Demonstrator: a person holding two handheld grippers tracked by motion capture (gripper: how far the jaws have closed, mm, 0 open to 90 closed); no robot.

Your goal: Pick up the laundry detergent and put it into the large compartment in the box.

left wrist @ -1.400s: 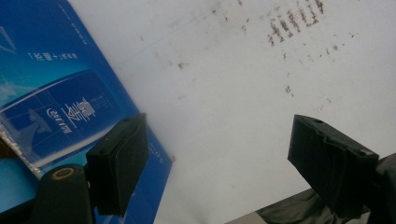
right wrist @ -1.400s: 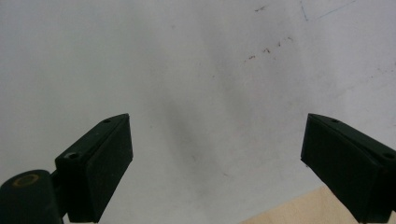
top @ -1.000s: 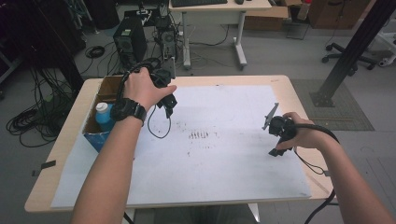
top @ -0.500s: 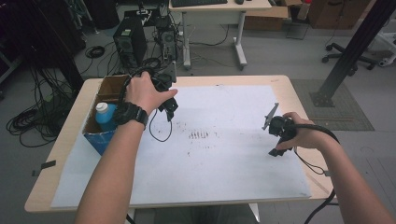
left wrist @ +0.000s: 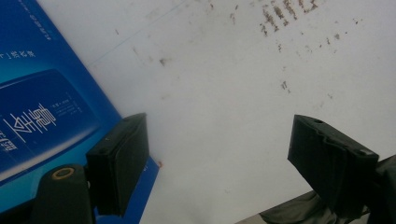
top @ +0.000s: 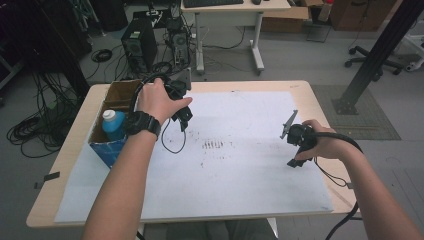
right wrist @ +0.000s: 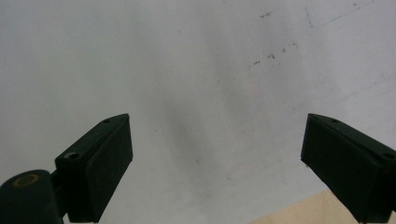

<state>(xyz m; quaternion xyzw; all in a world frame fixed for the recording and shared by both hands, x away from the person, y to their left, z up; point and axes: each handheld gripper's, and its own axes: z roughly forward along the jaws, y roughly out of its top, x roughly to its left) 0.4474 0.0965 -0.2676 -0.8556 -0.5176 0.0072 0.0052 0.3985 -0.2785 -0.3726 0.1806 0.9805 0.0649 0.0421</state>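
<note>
My left gripper (top: 182, 116) hangs from a hand with a black wristwatch, over the left part of a white sheet (top: 240, 175). It is right beside an open blue box (top: 107, 150). In the left gripper view its jaws stand open (left wrist: 217, 135) with only the sheet between them, and the blue box's printed side (left wrist: 42, 112) lies close on the left. My right gripper (top: 296, 149) is held low over the sheet's right side. Its jaws stand open (right wrist: 215, 128) over bare paper with nothing between them.
A blue bottle with a white cap (top: 113, 124) stands inside the box. Dark smudges (top: 215, 145) mark the middle of the sheet. The wooden table edge (right wrist: 308, 207) lies just past the right gripper. Beyond the table stand computer towers (top: 137, 47), cables and a desk.
My left hand has drifted very slightly beside the box. The right hand has kept still. Both pairs of jaws stand as before.
</note>
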